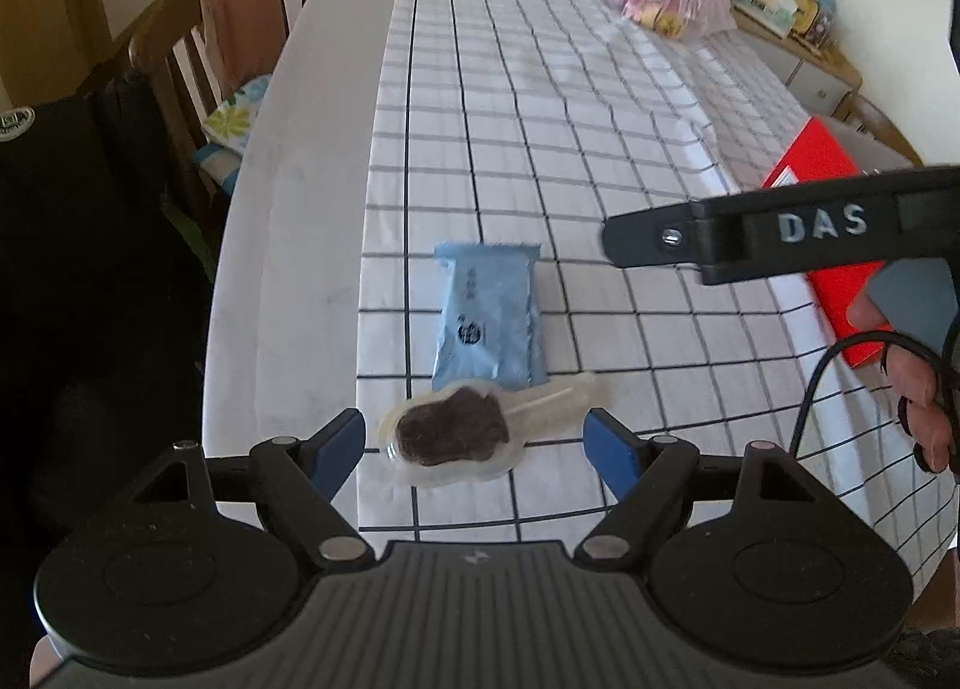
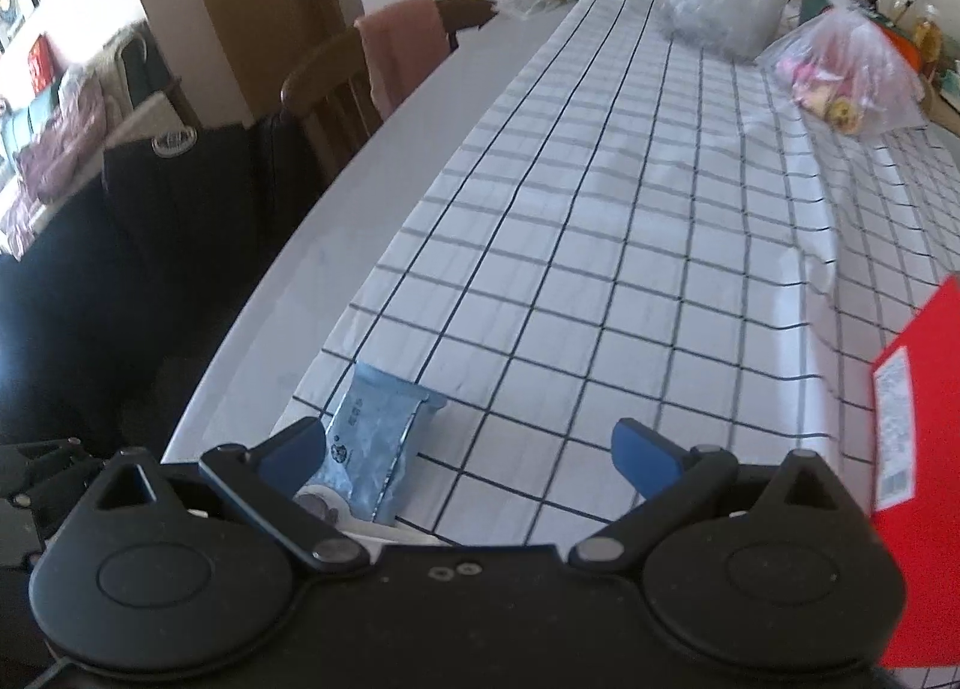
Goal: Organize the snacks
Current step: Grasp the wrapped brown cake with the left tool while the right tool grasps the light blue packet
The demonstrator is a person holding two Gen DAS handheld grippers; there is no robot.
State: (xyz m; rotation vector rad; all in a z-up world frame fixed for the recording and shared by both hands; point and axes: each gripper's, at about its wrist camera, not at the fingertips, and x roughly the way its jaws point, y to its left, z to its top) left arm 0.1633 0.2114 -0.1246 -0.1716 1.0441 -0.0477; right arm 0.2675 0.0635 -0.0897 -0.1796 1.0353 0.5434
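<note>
The left gripper is seen with its jaws spread wide, nothing held between them; a dark brown snack on a stick, sealed in a clear wrapper, lies on the checked tablecloth in the gap between the blue fingertips, touched by neither. Just beyond it, a light blue snack packet is laid flat, its near edge overlapped by the clear wrapper. Blue print and a round emblem are carried on the packet, too small to be read.

Only in the left wrist view is the outside of the right gripper shown, reaching in from the right, with the raised letters "DAS" moulded on its arm; the person's right hand and a black cable are also seen there.

In the right wrist view the right gripper is shown with its jaws wide apart and empty. The blue packet appears by the left fingertip, partly hidden behind it. A red box with a white printed label, unreadable, is shown larger here at the right edge; in the left view it lies on the cloth behind the right gripper. Plastic bags of goods at the far end and a wooden chair with a pink cloth are shown in both.
</note>
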